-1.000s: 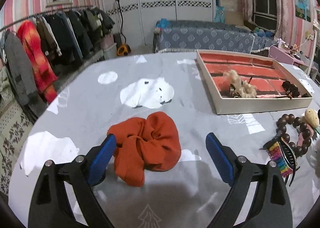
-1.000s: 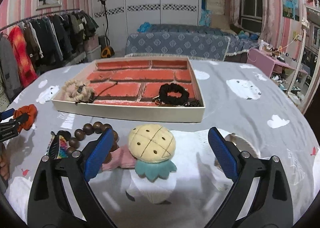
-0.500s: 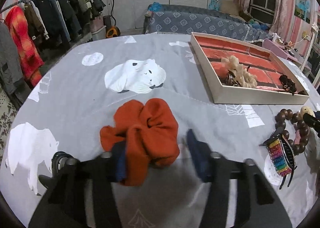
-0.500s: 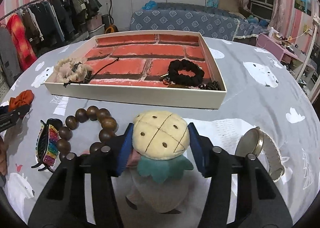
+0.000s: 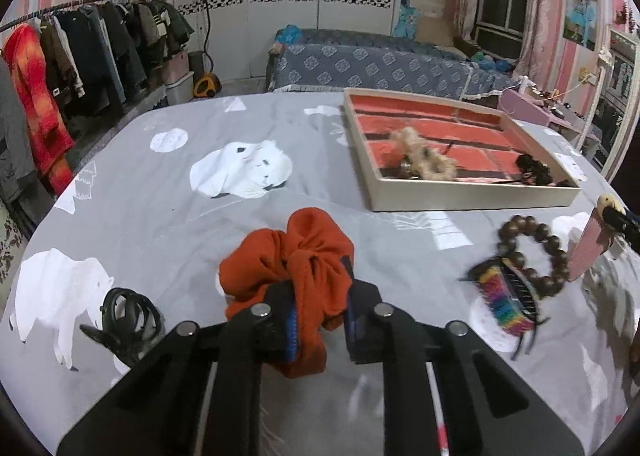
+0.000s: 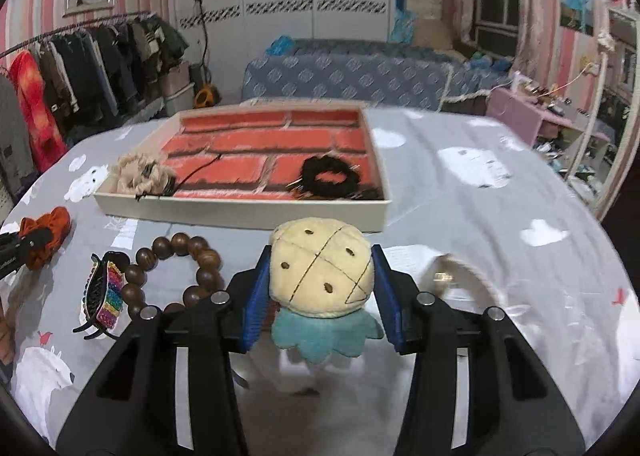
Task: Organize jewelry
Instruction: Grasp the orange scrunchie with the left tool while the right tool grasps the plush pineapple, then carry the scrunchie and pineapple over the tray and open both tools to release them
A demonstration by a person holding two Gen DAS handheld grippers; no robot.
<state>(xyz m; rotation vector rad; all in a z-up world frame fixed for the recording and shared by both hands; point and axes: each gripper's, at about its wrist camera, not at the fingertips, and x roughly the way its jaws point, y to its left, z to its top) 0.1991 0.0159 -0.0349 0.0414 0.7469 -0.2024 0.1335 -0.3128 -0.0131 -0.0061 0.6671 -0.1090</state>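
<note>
My left gripper (image 5: 320, 320) is shut on an orange scrunchie (image 5: 296, 260) and holds it just above the grey cloth. My right gripper (image 6: 322, 296) is shut on a plush pineapple hair clip (image 6: 320, 276) and has it raised off the cloth. The cream tray with a red brick lining (image 6: 240, 212) holds a beige scrunchie (image 6: 140, 176) and a black scrunchie (image 6: 330, 178). The tray also shows in the left wrist view (image 5: 472, 198). A wooden bead bracelet (image 6: 176, 268) and a rainbow claw clip (image 6: 102, 296) lie left of my right gripper.
A black claw clip (image 5: 126, 314) lies left of my left gripper. A watch (image 6: 452, 280) lies blurred to the right of the pineapple. A clothes rack (image 5: 80, 48) stands at the left, a bed (image 5: 380, 60) behind the table.
Both grippers have closed: the left on the orange scrunchie, the right on the pineapple clip. Both items have risen a little off the cloth.
</note>
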